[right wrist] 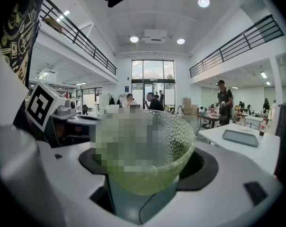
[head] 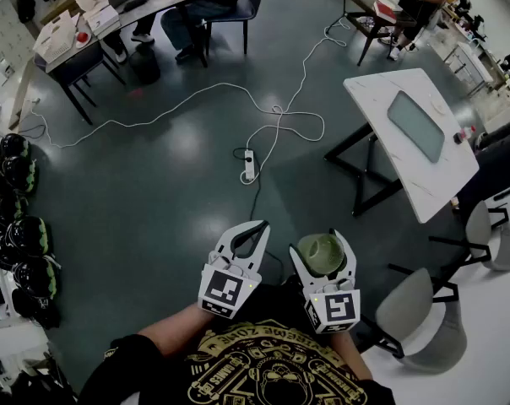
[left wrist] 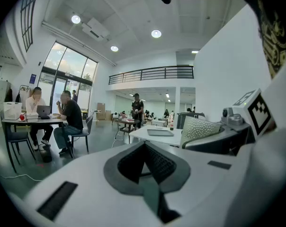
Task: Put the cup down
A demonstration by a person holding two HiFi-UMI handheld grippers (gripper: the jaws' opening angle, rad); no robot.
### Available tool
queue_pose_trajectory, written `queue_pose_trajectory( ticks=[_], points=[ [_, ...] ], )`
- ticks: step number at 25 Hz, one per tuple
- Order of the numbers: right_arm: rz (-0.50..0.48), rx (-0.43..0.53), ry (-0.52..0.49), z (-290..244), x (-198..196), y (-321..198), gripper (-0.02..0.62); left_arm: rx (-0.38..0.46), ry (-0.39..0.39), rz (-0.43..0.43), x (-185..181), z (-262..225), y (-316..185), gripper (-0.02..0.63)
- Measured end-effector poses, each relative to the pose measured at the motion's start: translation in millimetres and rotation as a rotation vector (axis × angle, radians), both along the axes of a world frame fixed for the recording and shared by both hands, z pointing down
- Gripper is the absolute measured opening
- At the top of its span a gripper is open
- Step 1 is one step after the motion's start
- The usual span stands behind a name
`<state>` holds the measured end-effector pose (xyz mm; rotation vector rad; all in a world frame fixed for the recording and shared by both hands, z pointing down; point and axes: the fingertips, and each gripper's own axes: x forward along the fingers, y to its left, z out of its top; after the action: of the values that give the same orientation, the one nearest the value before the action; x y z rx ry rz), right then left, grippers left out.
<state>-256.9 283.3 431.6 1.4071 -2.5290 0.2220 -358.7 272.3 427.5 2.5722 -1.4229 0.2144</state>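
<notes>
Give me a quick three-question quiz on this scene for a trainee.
1. True or false: the left gripper is empty, with its jaws together.
2. What holds the green cup? A) the left gripper B) the right gripper C) nothing, it stands on a table.
3. Fill in: the power strip lies on the ___.
Key: 1 true; 2 B; 3 floor.

The left gripper (left wrist: pixel 144 145) has its jaws met at the tips with nothing between them, in front of a white table (left wrist: pixel 155 135). Right of the table, the right gripper (left wrist: pixel 208 139) carries a dimpled cup (left wrist: pixel 199 128). Far left of the table, two people (left wrist: pixel 69 118) sit at a desk (left wrist: pixel 21 122).
</notes>
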Motion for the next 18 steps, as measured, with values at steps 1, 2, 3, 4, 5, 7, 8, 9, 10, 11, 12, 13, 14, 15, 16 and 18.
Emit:
queue_pose_trajectory(
  ticks=[1,2,3,4,5,7,8,9,10,11,12,13,14,15,16,18],
  points=[
    [-0.001,0.000,0.000,-1,0,-1,0.387,0.001,0.000,0.000,0,-1,0,0.008],
    [-0.001,0.001,0.000,-1,0,-1,0.387,0.001,-0.001,0.000,0,-1,-1,0.008],
    [-0.001,0.002,-0.001,-2,1,-1,0.387,0.001,-0.001,0.000,0,-2,-1,0.008],
    [-0.002,0.003,-0.002,-1,2,-1,0.387,0.001,-0.002,0.000,1,-2,-1,0.008],
    [-0.002,0.005,-0.002,-1,3,-1,0.387,0.001,-0.003,0.001,2,-2,-1,0.008],
    [-0.001,0.005,0.000,-2,5,-1,0.387,0.002,-0.004,0.002,4,-2,0,0.008],
    [0.000,0.002,-0.001,-2,5,-1,0.387,0.002,-0.004,0.002,5,-2,0,0.008],
    [0.002,0.001,-0.002,-2,6,-1,0.387,0.003,-0.003,0.001,5,-2,-1,0.008],
    [0.002,0.002,-0.002,-3,6,-1,0.387,0.003,-0.003,0.001,6,-2,-1,0.008],
    [0.002,0.005,0.000,-4,7,-3,0.387,0.003,-0.003,0.001,7,-2,-1,0.008],
    [0.003,0.006,-0.001,-5,8,-4,0.387,0.002,-0.003,0.001,7,-2,-2,0.008],
    [0.006,0.006,-0.004,-5,10,-5,0.387,0.001,-0.004,0.001,9,-2,-2,0.008],
    [0.012,0.002,-0.010,-4,12,-5,0.388,0.001,-0.004,0.002,10,-1,-3,0.008],
    [0.018,-0.003,-0.016,-3,15,-6,0.388,-0.001,-0.005,0.002,12,-1,-4,0.008],
    [0.024,-0.008,-0.021,-2,18,-8,0.388,-0.002,-0.006,0.003,14,-1,-5,0.008],
    [0.032,-0.013,-0.030,-2,24,-11,0.388,-0.003,-0.007,0.004,19,-1,-7,0.008]
  ],
)
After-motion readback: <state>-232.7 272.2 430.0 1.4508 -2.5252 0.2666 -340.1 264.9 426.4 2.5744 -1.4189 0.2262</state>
